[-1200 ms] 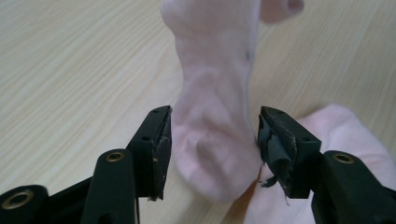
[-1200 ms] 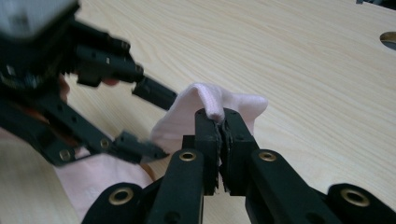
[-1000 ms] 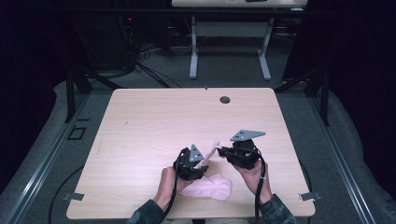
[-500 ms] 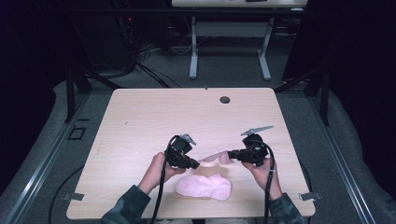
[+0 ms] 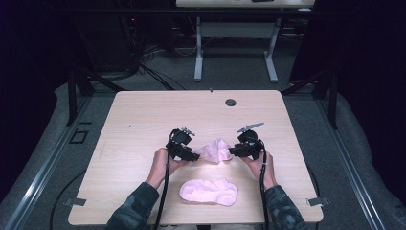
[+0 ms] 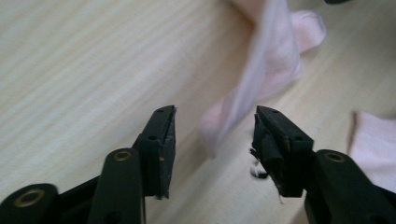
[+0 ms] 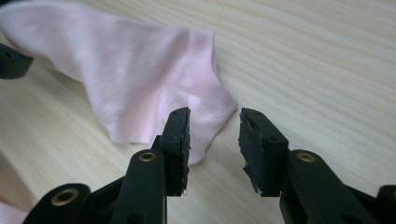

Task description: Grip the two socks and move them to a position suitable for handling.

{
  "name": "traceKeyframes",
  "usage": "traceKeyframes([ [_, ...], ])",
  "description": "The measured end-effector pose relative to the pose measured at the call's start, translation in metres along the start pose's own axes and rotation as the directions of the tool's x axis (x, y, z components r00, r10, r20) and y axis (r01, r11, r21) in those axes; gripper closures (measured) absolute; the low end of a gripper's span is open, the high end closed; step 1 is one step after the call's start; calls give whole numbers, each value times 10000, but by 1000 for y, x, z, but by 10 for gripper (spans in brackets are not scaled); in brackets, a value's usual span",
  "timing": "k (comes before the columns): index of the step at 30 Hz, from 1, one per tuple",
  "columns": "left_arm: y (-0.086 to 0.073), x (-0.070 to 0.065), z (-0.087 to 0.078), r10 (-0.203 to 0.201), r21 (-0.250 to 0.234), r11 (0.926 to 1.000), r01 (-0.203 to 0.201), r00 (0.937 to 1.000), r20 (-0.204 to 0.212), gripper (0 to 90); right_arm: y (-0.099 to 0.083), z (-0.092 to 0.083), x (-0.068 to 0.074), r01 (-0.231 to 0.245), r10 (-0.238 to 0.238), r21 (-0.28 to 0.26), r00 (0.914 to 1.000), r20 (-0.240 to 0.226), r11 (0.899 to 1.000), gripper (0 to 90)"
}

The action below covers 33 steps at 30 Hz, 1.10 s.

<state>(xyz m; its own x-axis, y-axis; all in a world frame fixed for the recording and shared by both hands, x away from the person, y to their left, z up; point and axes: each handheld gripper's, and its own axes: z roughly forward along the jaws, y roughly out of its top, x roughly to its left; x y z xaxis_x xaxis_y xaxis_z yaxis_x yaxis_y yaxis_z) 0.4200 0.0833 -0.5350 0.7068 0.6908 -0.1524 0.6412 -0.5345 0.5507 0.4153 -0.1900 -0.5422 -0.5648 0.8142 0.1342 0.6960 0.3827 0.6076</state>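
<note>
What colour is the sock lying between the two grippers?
Pale pink. The sock shows it best in the right gripper view.

The desk (image 5: 143,120) is pale wood-grain, smooth and matt. Both socks (image 5: 216,149) (image 5: 208,191) are soft pink knit cloth. Gripper pads (image 7: 180,135) look black, worn, rough rubber.

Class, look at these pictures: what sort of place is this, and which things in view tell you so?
Probably a lab or workshop set up for recording. A bare wooden table stands on grey carpet against dark surroundings, loose cables trail on the floor behind it, and another desk frame stands farther back.
</note>
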Motion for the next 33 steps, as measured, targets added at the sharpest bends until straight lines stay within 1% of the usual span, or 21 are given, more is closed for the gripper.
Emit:
traceKeyframes([
  [1,0,2,0,-84,-28,10000,84,10000,-28,479,2,1,0,94,-94,55,9999,126,9999,621],
  [3,-1,7,0,-288,-244,9993,289,9996,51,451,6,3,-1,112,-109,-171,9998,172,9998,602],
  [5,-2,12,1,-528,-249,9983,535,9982,282,459,12,5,-2,173,-164,-389,9996,231,9991,600],
  [6,-2,14,2,-603,-178,9980,605,9981,139,468,13,7,-1,189,-173,-487,9993,332,9986,599],
  [7,-2,15,4,-681,-147,9976,681,9977,43,478,14,10,-1,290,-282,-220,9991,324,9993,593],
  [8,-3,15,6,-802,-140,9967,800,9967,-138,490,15,16,0,278,-271,-163,9988,406,9995,590],
  [9,-3,16,8,-780,22,9969,782,9963,-353,512,15,21,0,417,-421,70,9973,599,9991,587],
  [11,-3,15,11,-846,79,9963,851,9950,-533,542,15,28,0,610,-624,201,9949,796,9979,617],
  [12,-3,15,12,-778,106,9969,785,9953,-582,566,16,32,1,702,-732,338,9928,947,9970,640],
  [13,-3,13,12,-573,162,9981,587,9955,-749,591,16,34,1,790,-828,410,9914,1012,9960,680],
  [14,-4,11,13,-468,267,9984,489,9960,-764,614,15,35,2,740,-769,370,9935,840,9966,715],
  [15,-4,9,14,-312,356,9988,343,9959,-845,650,14,36,3,852,-897,473,9907,1027,9952,752],
  [16,-5,7,15,-191,392,9990,226,9958,-891,661,14,36,4,853,-902,494,9902,1064,9951,779],
  [18,-6,3,18,33,485,9988,13,9956,-937,721,14,35,6,897,-942,488,9907,980,9948,832],
  [21,-8,-1,21,271,626,9978,-207,9942,-1045,780,11,31,12,942,-1021,761,9890,1073,9926,856],
  [23,-9,-3,21,441,641,9972,-373,9933,-1073,798,7,28,13,839,-928,919,9910,968,9922,857],
  [28,-14,-7,18,614,704,9960,-544,9929,-1014,809,-11,15,21,355,-422,910,9964,731,9952,855],
  [29,-15,-7,18,610,707,9960,-539,9929,-1025,807,-14,14,22,209,-258,768,9976,638,9968,855],
  [30,-17,-7,16,607,688,9962,-540,9933,-979,799,-18,12,24,182,-230,749,9977,639,9970,854],
  [32,-19,-8,14,623,668,9962,-561,9935,-948,760,-23,8,28,139,-181,742,9982,574,9971,844],
  [33,-19,-8,12,551,611,9969,-494,9939,-956,715,-25,7,30,105,-148,784,9984,546,9969,831],
])
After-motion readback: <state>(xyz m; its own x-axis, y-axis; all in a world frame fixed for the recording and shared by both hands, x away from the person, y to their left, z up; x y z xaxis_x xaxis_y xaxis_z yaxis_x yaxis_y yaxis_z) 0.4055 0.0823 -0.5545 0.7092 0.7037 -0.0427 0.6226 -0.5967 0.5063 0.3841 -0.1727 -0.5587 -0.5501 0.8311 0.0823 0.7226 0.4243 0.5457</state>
